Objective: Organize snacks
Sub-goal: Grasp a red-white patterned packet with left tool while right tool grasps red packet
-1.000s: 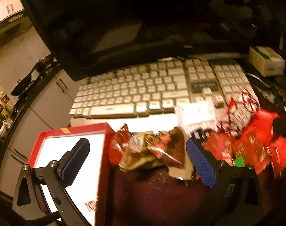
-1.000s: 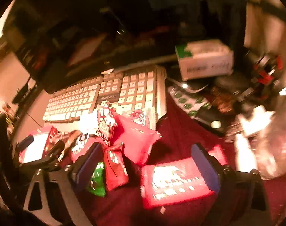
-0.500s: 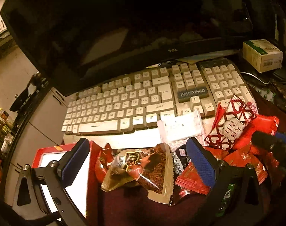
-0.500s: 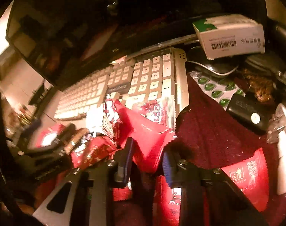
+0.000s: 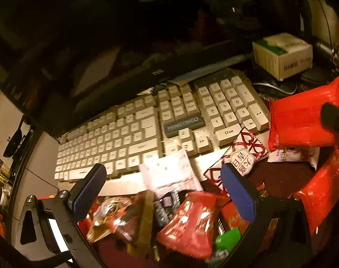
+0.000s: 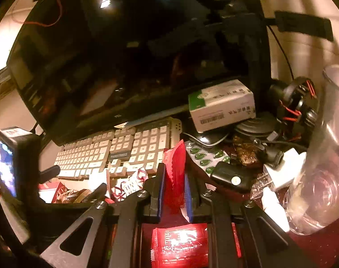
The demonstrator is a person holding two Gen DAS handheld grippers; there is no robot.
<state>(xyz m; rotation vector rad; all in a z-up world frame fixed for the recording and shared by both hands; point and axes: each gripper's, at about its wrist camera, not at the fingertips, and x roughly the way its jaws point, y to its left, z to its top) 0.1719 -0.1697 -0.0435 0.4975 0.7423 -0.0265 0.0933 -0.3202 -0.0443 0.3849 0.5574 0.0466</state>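
Cluttered desk, keyboard [image 5: 160, 131] behind — right gripper [image 6: 174, 192] clamped on red packet [image 6: 175, 176], left gripper [image 5: 162, 192] agape, empty.

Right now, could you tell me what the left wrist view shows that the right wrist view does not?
Only the left wrist view shows the open left gripper over the snack pile, with a green packet and a white packet in it.

Only the right wrist view shows the glass, the pill strip and the right gripper shut on a red packet.

Both show the keyboard, the monitor, the white box and that red packet.
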